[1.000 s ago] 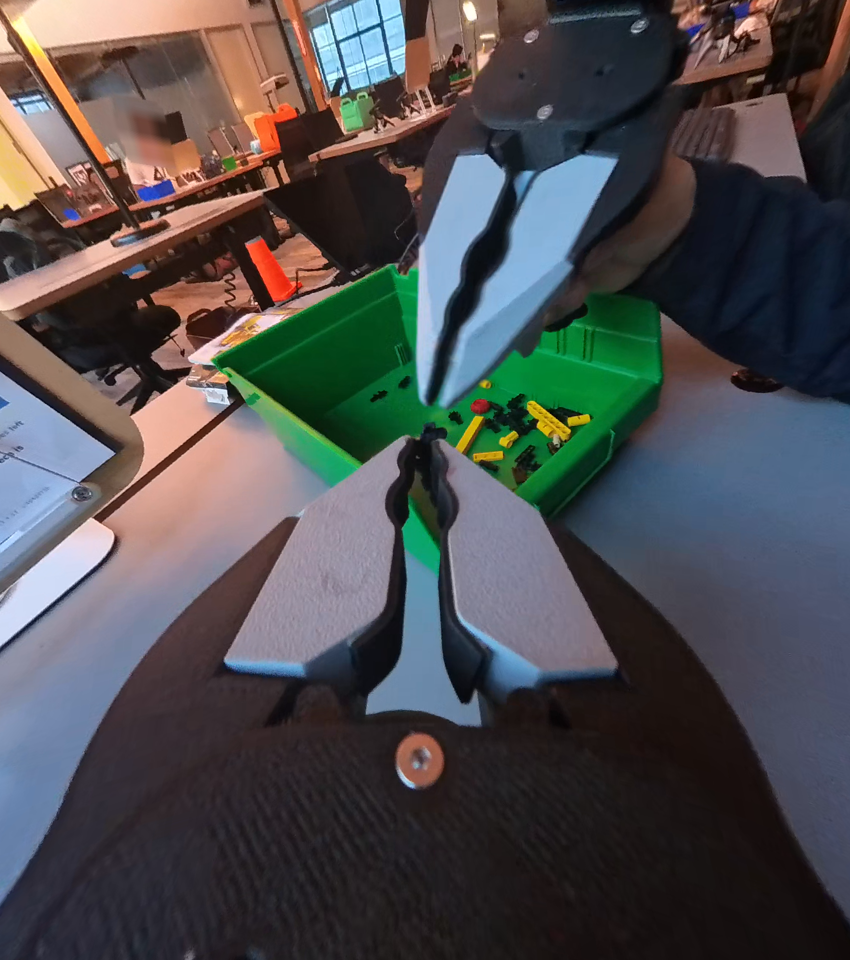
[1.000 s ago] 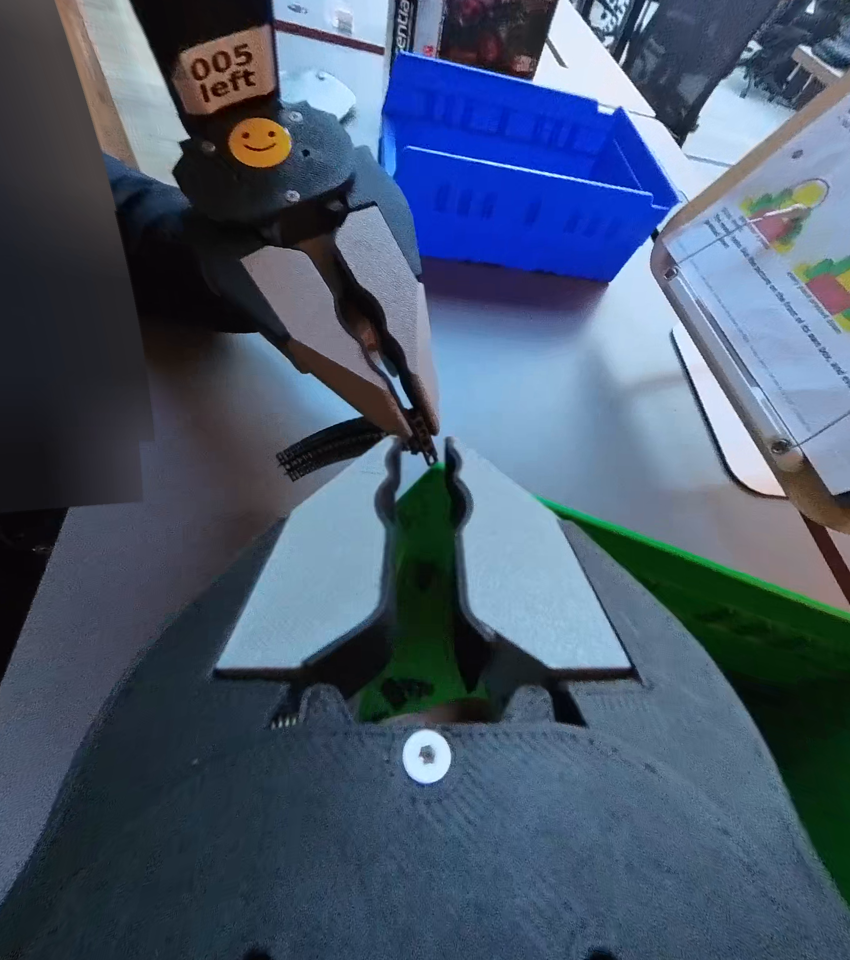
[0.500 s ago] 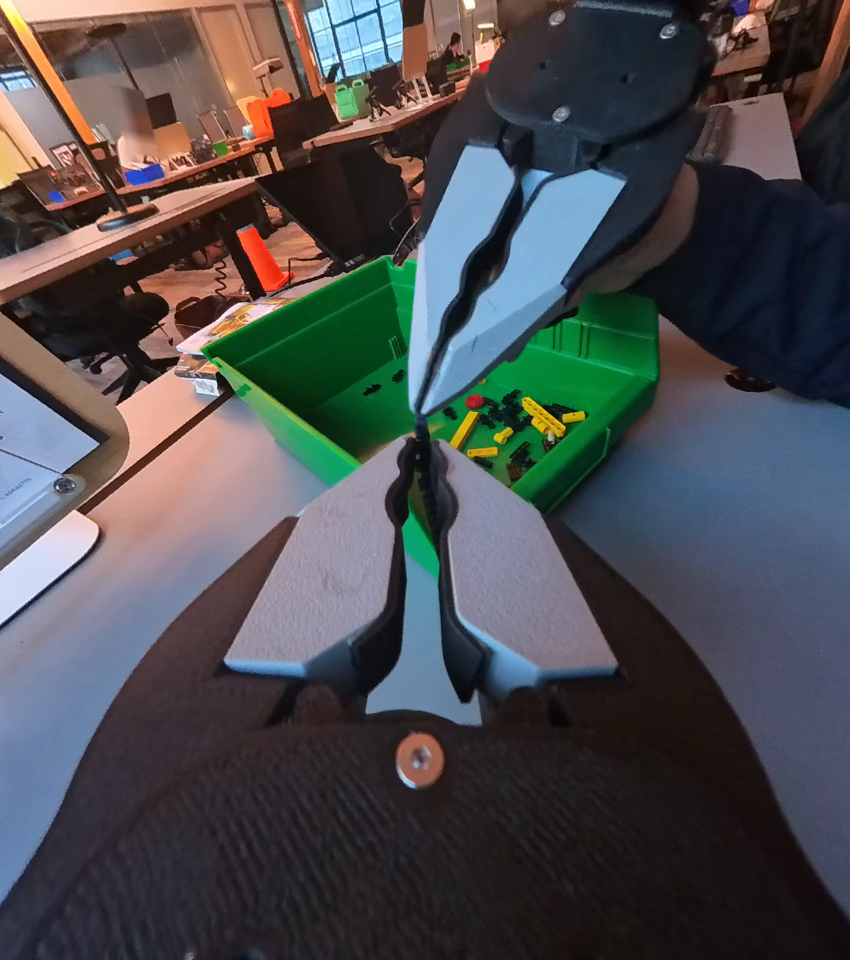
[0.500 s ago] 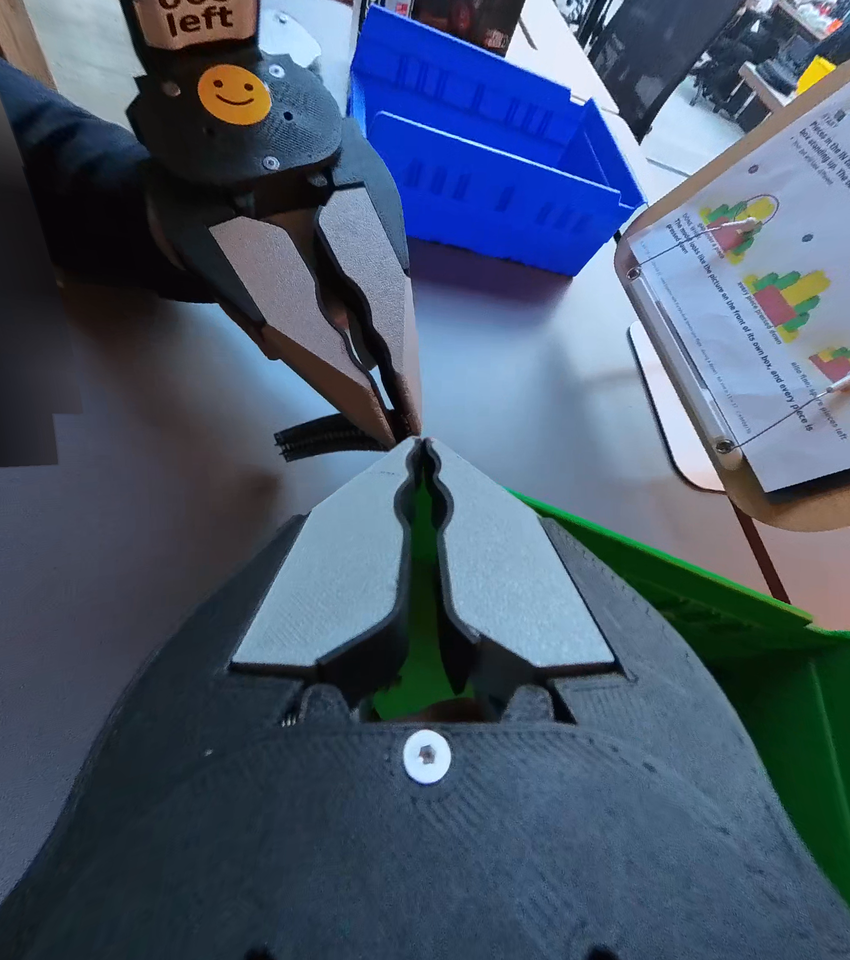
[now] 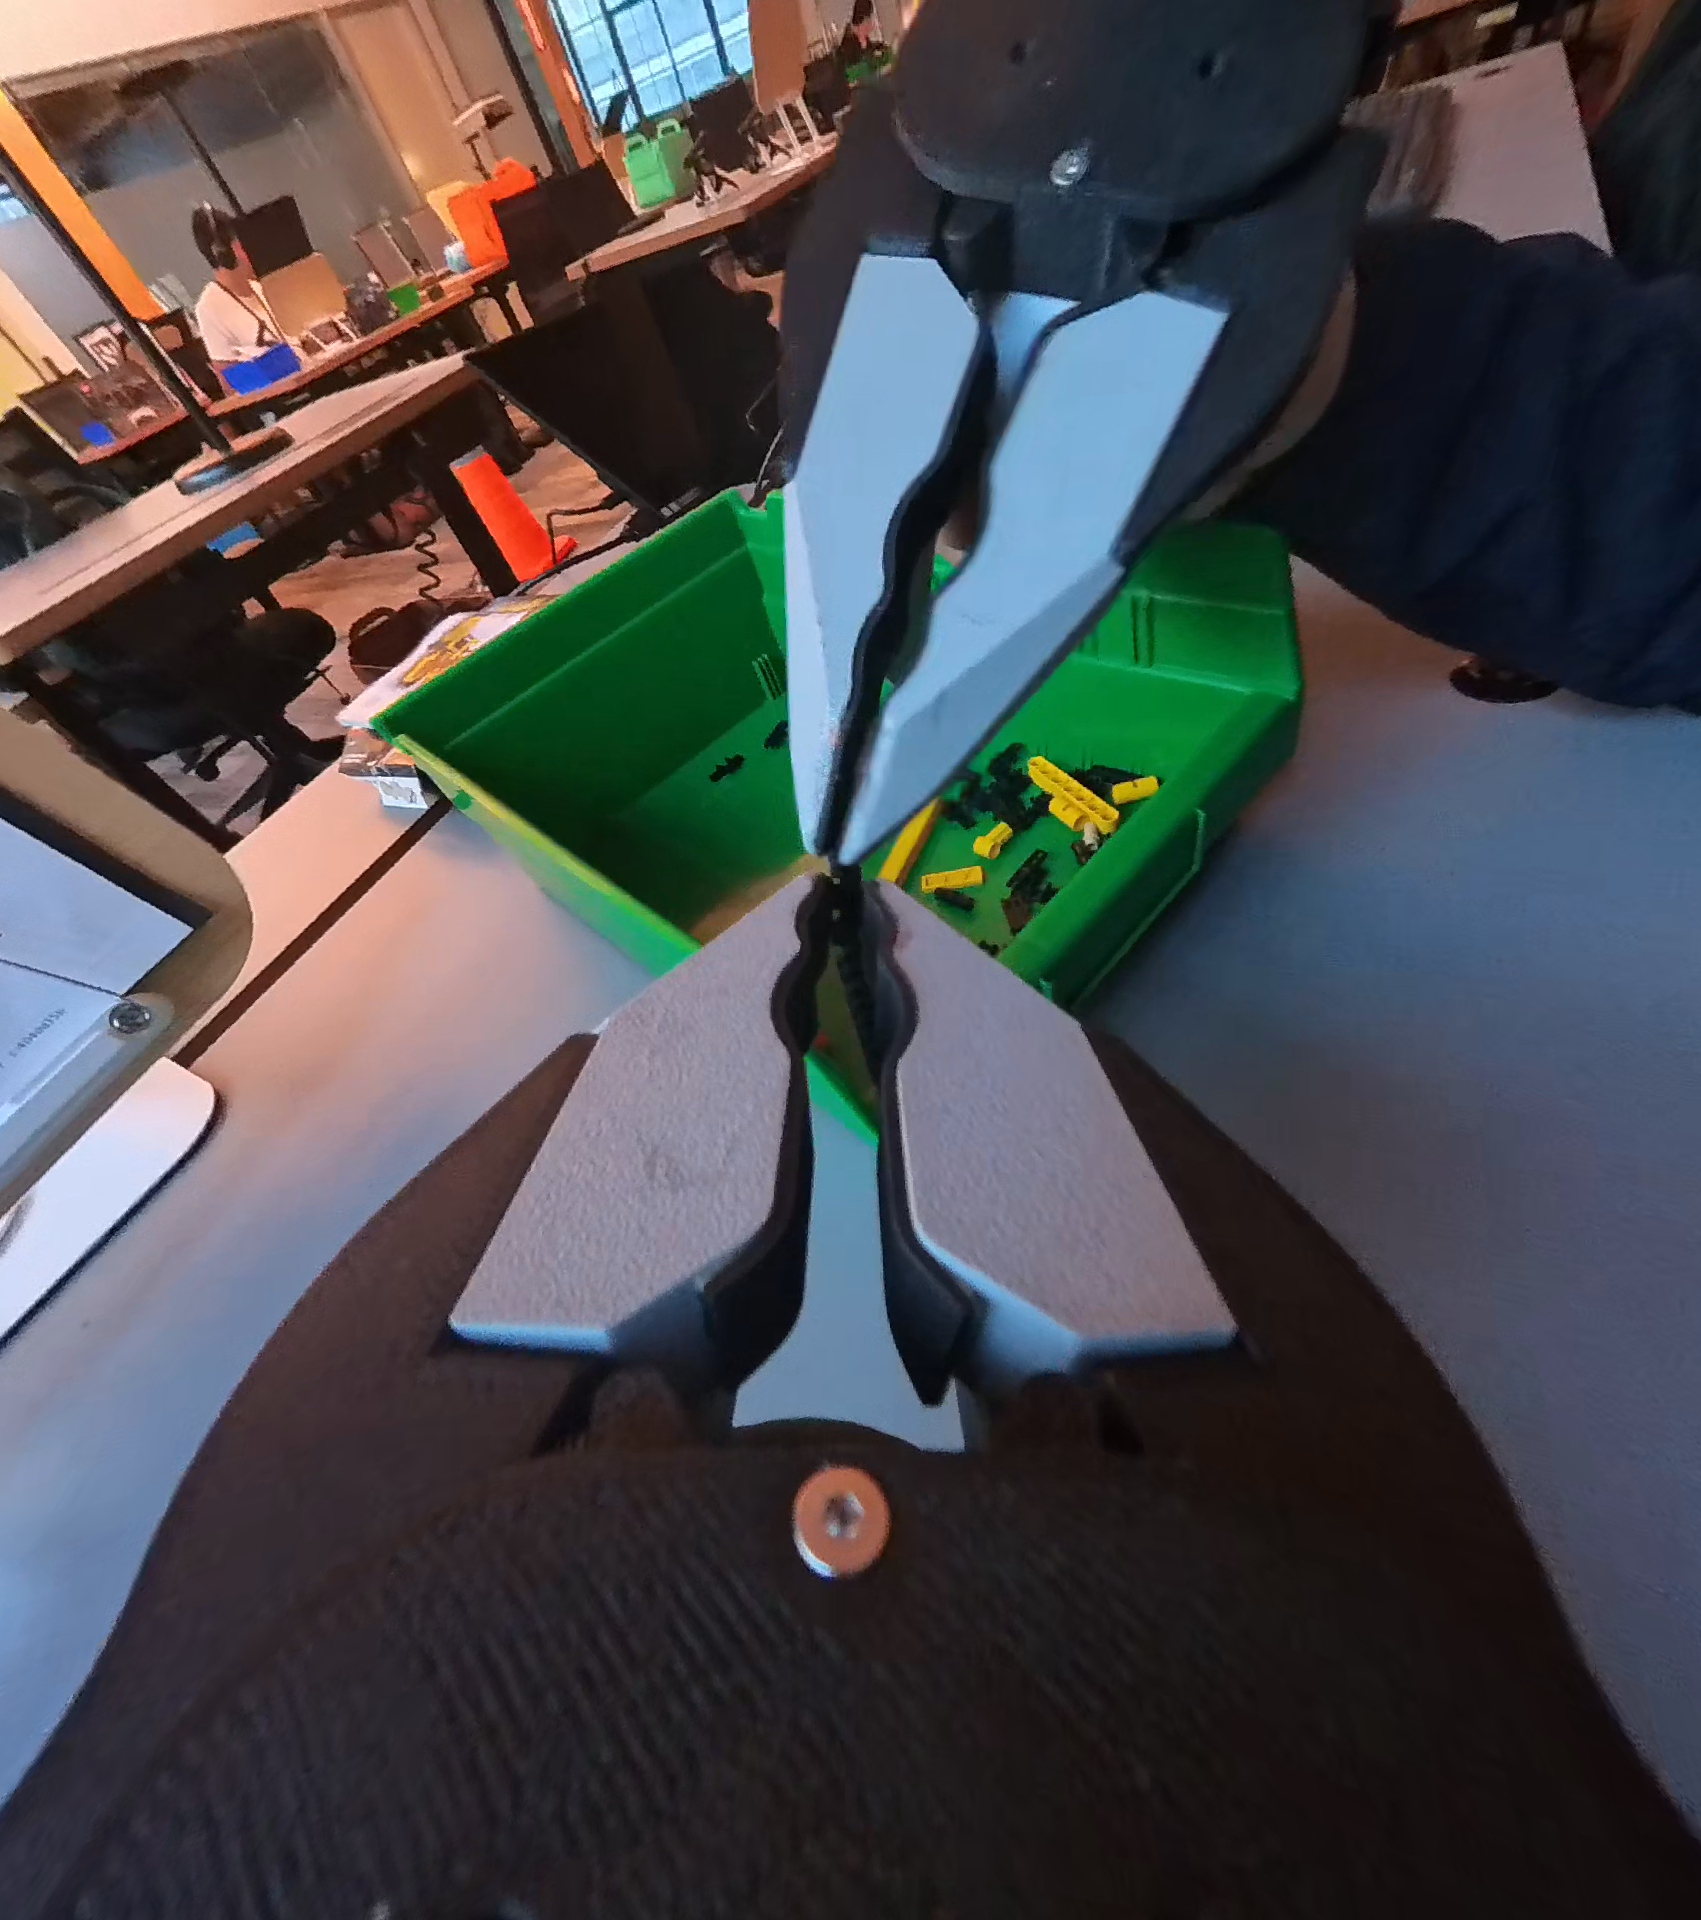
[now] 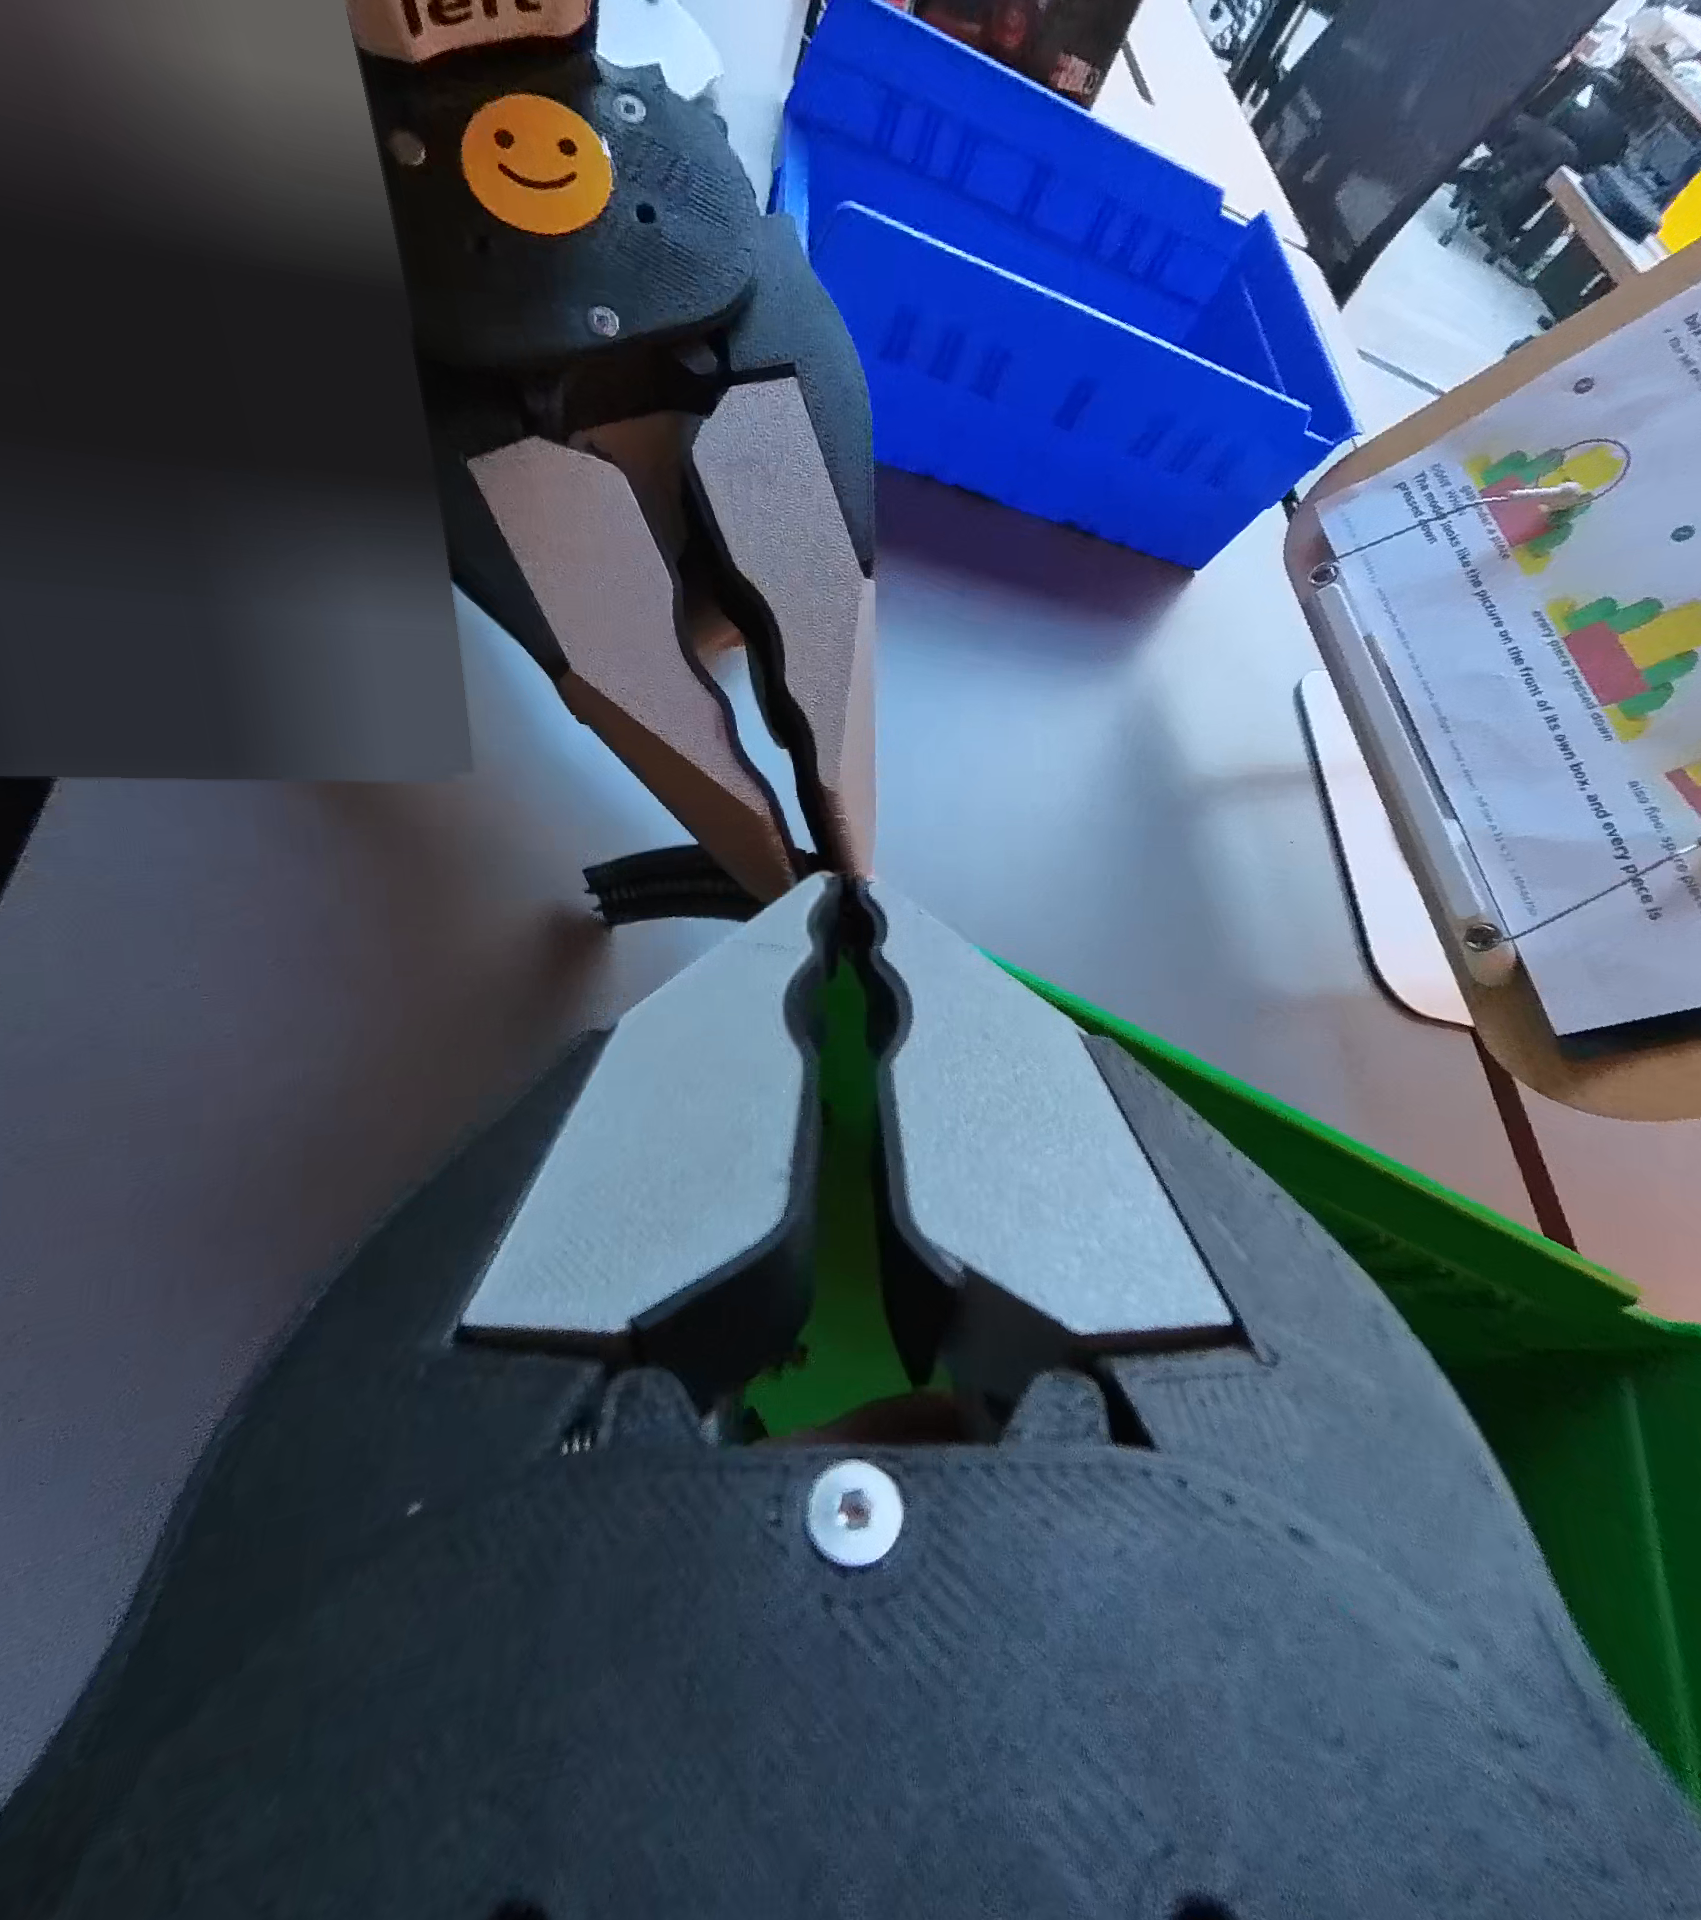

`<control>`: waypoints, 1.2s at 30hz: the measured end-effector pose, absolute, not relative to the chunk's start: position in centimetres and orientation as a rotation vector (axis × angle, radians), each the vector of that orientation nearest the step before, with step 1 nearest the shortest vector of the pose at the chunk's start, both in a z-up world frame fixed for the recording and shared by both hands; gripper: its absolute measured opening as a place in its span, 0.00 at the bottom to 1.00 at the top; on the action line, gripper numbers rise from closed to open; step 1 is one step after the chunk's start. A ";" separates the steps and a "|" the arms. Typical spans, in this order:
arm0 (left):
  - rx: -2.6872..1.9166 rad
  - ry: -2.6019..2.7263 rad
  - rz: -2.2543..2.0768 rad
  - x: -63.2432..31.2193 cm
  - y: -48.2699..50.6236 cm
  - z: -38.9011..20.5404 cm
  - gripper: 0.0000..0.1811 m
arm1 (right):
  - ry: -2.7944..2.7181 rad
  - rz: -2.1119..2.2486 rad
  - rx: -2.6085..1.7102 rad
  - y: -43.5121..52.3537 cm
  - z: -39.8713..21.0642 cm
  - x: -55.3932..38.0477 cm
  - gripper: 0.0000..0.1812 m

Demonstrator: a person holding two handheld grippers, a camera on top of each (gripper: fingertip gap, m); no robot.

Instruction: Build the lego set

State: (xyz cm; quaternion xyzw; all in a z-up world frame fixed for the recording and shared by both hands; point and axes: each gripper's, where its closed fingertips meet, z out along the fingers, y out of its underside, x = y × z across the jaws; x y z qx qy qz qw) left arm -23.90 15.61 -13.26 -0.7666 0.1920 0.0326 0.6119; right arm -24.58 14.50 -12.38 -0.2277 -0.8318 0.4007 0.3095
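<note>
- Black, thin lego piece (image 5: 844, 940) sits pinched in the closed left gripper (image 5: 841, 914), pointing to 12 o'clock; the right gripper (image 5: 833, 854) meets it tip to tip, over the green bin (image 5: 555, 727).
- Right wrist view: the right gripper (image 6: 851, 904) is closed too, and the left gripper (image 6: 825, 862) touches it from 12 o'clock. I cannot tell if it holds anything.

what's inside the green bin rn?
In the green bin: loose yellow pieces and black pieces at one end, a few black ones apart. The right gripper and left gripper cover the middle.
</note>
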 end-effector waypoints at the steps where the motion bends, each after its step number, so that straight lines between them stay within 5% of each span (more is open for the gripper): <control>1: -1.761 0.445 0.087 -23.9 15.7 -13.2 0.01 | -2.195 1.063 -0.605 14.6 -12.3 -24.6 0.00; 13: -1.759 0.465 0.200 -23.7 17.0 -13.2 0.01 | -2.221 1.098 -0.608 15.3 -12.1 -23.4 0.00; 18: -1.770 0.430 0.148 -23.6 17.2 -13.2 0.01 | -2.204 1.013 -0.587 15.8 -12.3 -23.5 0.10; 36: -1.778 0.459 0.181 -23.5 16.9 -13.5 0.01 | -2.191 0.953 -0.581 15.9 -13.0 -24.2 0.02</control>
